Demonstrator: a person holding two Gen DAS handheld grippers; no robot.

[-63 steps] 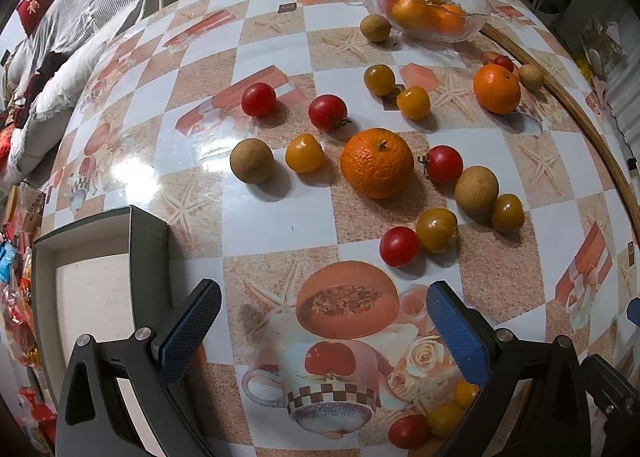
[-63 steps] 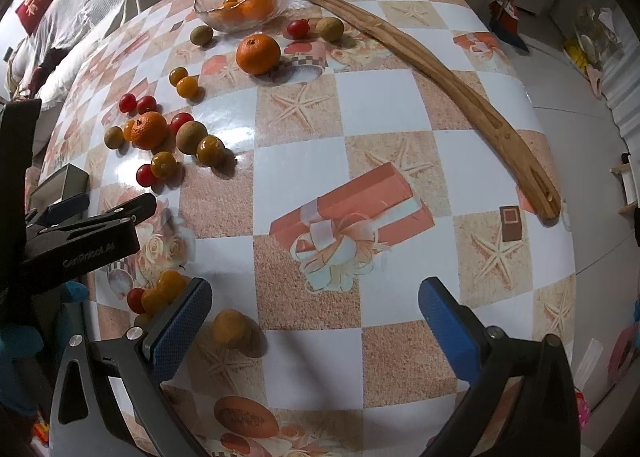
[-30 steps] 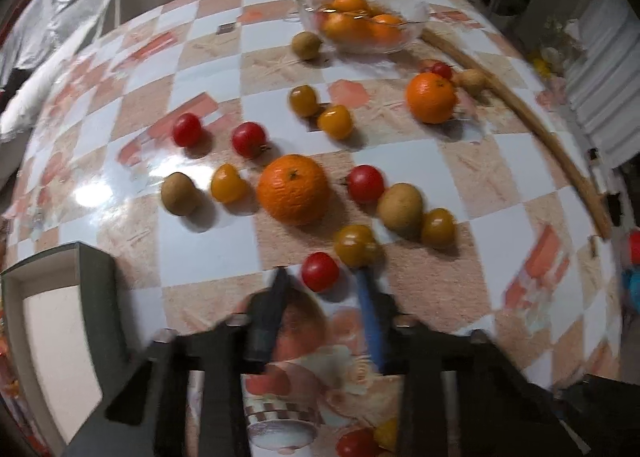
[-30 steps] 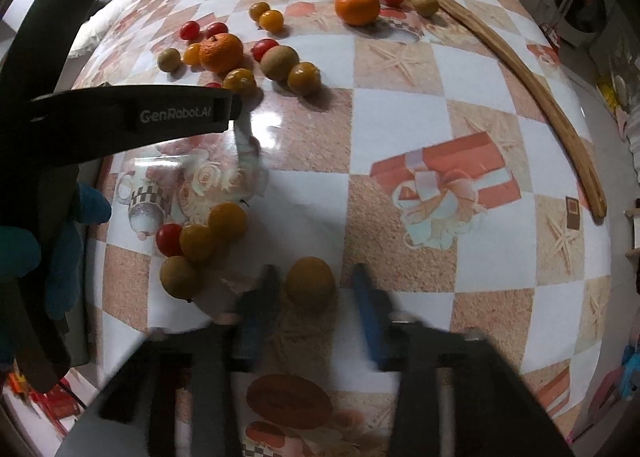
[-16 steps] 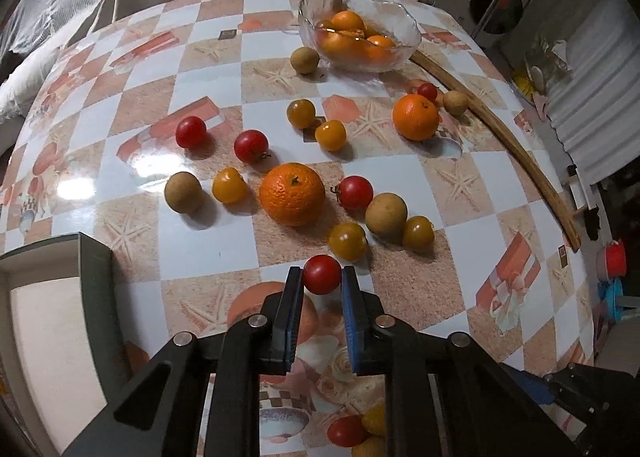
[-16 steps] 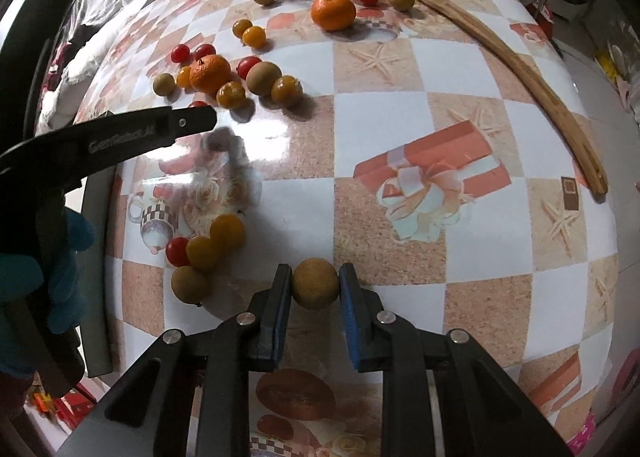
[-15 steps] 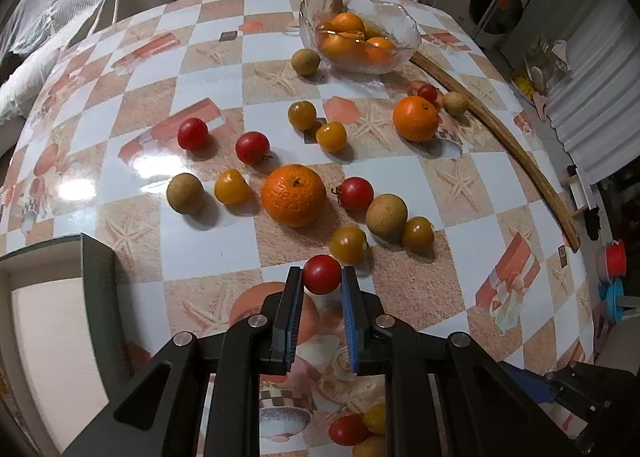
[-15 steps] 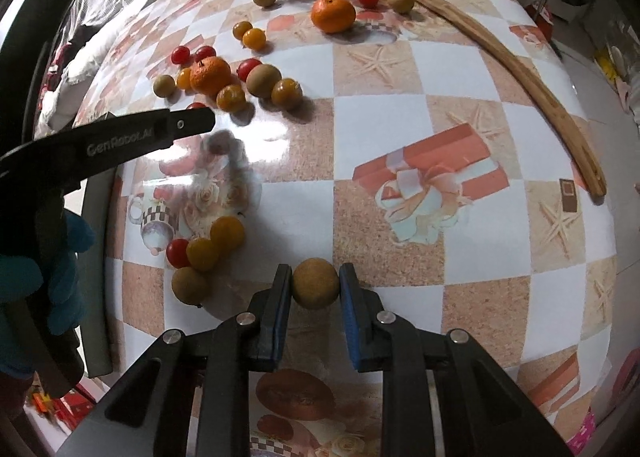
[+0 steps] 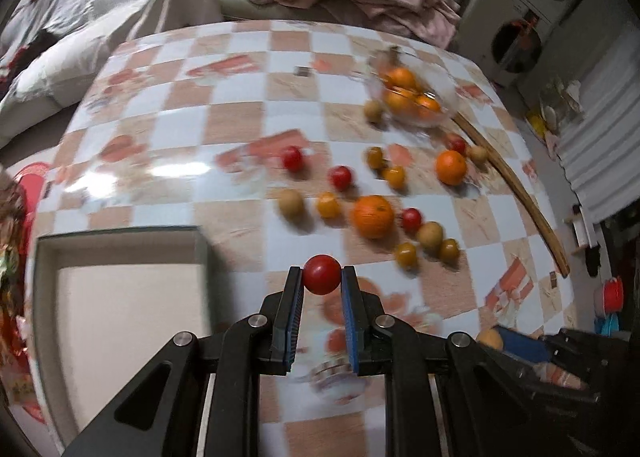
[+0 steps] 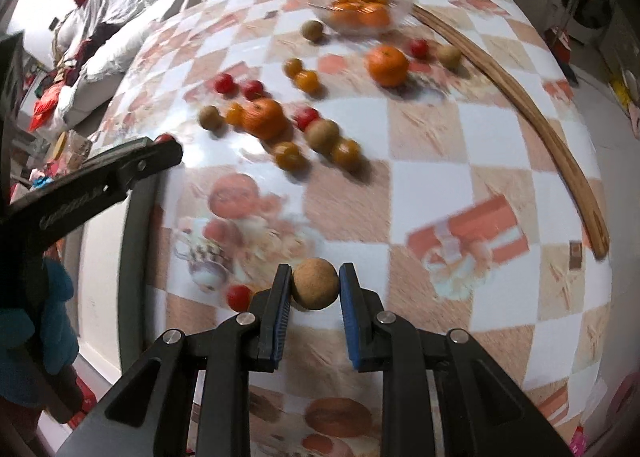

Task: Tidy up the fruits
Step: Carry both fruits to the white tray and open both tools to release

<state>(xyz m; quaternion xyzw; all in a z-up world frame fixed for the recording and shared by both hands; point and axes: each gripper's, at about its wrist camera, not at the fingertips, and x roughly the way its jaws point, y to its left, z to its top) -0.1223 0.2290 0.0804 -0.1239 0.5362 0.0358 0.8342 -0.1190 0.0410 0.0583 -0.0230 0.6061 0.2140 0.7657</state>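
Left wrist view: at bottom centre the left gripper [image 9: 321, 281] has its blue-padded fingers [image 9: 292, 309] clamped on a smooth red tomato [image 9: 321, 274]. At lower left lies a grey-rimmed tray [image 9: 202, 253]. Beyond, scattered round fruits on the glossy checkered desk [image 9: 240, 125]; glass bowl [image 9: 436, 119] at upper right. Right wrist view: the right gripper [image 10: 314, 285] grips a rough tan fruit [image 10: 315, 283], bottom centre.

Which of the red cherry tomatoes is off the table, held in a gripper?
The red tomato clamped between the left gripper pads; the other red ones, like the one beside the big orange, lie on the table.
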